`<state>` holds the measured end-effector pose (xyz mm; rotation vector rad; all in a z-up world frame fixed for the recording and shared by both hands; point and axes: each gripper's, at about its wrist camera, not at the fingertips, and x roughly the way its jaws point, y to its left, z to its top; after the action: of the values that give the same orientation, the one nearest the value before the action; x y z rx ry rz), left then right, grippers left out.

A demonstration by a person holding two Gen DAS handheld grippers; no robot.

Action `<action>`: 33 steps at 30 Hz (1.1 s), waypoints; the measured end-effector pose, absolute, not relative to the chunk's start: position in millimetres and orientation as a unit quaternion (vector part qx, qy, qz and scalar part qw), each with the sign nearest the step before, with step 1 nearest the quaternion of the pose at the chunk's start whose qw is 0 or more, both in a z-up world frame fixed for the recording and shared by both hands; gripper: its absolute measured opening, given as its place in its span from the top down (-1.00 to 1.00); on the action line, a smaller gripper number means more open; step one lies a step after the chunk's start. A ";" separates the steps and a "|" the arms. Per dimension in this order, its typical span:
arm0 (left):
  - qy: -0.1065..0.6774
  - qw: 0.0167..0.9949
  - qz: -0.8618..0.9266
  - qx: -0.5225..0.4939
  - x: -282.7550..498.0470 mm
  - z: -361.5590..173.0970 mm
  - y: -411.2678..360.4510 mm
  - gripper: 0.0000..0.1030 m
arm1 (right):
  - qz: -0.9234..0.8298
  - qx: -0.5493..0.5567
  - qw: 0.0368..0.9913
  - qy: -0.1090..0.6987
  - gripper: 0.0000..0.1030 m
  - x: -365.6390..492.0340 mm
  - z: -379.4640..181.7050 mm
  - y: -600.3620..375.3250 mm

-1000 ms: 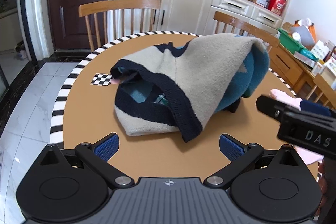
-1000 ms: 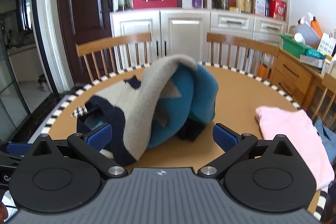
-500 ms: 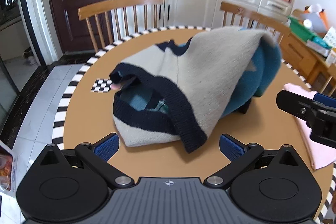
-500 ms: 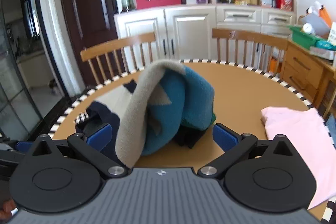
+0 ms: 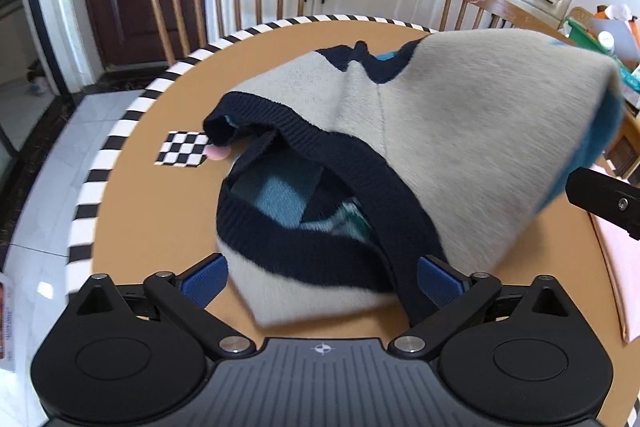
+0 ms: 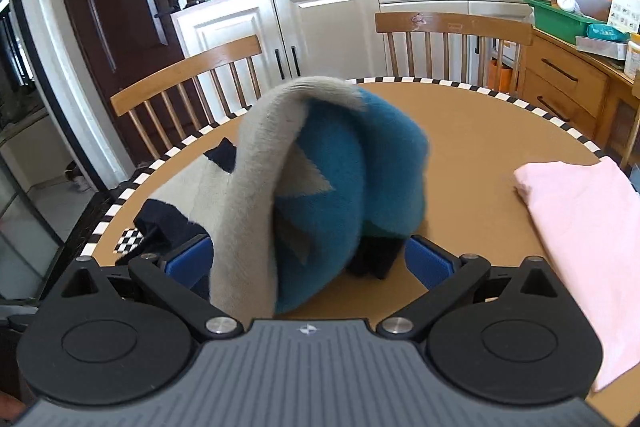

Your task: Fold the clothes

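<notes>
1. The left gripper [image 5: 320, 281] has its blue-padded jaws wide and beginning to close. The near corner of the grey, navy-trimmed and teal knitted sweater [image 5: 460, 131] lies between the pads, but neither pad presses on it yet.

2. The right gripper [image 6: 308, 261] also stands wide. The sweater's grey and teal fold hangs in the gap between its blue pads, with no clear squeeze on the cloth.

3. The sweater sits in a crumpled heap near the middle of the round tan table with the black-and-white striped rim [image 5: 132, 115]. It is humped high, not spread flat.

4. In the left wrist view the navy ribbed band [image 5: 360, 163] loops open towards the gripper, with the heap rising away up and to the right. In my judgement this band is the nearest edge to take, and the left hand is the closer one to it.

5. In the right wrist view the heap's ridge runs from the pads back towards the far rim, so the right hand faces the teal side.

6. A small black-and-white chequered marker [image 5: 182, 154] lies just left of the sweater, touching its navy edge.

7. A folded pale pink garment [image 6: 584, 239] lies at the table's right edge, well apart from the sweater.
</notes>
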<state>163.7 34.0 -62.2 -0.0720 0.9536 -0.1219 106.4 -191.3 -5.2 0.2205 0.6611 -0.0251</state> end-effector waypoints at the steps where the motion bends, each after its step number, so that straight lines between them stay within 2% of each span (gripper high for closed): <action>1: 0.461 0.884 -0.070 -0.036 172.2 -67.6 36.9 -0.72 | -0.018 0.106 0.941 0.321 -0.93 112.1 -6.3 -186.0; 2: 0.465 0.881 -0.082 -0.035 178.7 -72.0 38.6 -0.63 | -0.024 0.104 0.942 0.318 -0.86 117.6 -7.5 -181.0; 3: 0.470 0.876 -0.099 -0.036 186.0 -77.4 40.0 -0.45 | -0.034 0.101 0.942 0.318 -0.79 123.5 -8.9 -176.8; 4: 0.475 0.872 -0.114 -0.037 192.1 -82.3 40.9 -0.36 | -0.045 0.098 0.941 0.319 -0.60 129.5 -10.4 -172.7; 6: 0.480 0.866 -0.135 -0.039 201.1 -89.9 42.3 -0.41 | -0.061 0.101 0.937 0.328 -0.42 141.1 -15.4 -168.1; 7: 0.478 0.866 -0.142 -0.040 204.0 -92.3 43.2 -0.44 | -0.066 0.102 0.936 0.331 -0.23 145.4 -18.5 -167.5; 9: 0.476 0.864 -0.157 -0.045 210.0 -96.5 45.0 -0.54 | -0.078 0.102 0.932 0.339 0.18 153.5 -24.9 -166.4; 10: 0.477 0.862 -0.163 -0.050 213.0 -98.5 45.7 -0.60 | -0.081 0.102 0.930 0.344 0.59 156.3 -26.7 -166.4; 12: 0.481 0.857 -0.174 -0.058 217.0 -101.5 47.7 -0.61 | -0.073 0.122 0.930 0.338 0.77 154.0 -23.0 -168.0; 17: 0.473 0.857 -0.194 -0.059 208.2 -105.5 57.5 -0.63 | -0.046 0.084 0.950 0.297 0.86 129.6 6.8 -162.8; 24: 0.473 0.849 -0.221 -0.087 191.5 -100.0 65.9 -0.62 | -0.067 0.063 0.957 0.276 0.88 95.4 44.8 -191.0; 29: 0.459 0.858 -0.221 -0.068 176.8 -90.7 57.4 -0.65 | -0.086 0.048 0.945 0.313 0.87 77.9 38.9 -209.7; 33: 0.479 0.834 -0.244 -0.129 173.7 -94.5 51.9 -0.68 | -0.076 0.058 0.930 0.355 0.87 55.6 23.9 -217.5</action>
<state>173.7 51.9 -94.5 -0.2728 1.0139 -0.5171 55.6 -217.5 23.9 0.1178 0.7280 -0.1548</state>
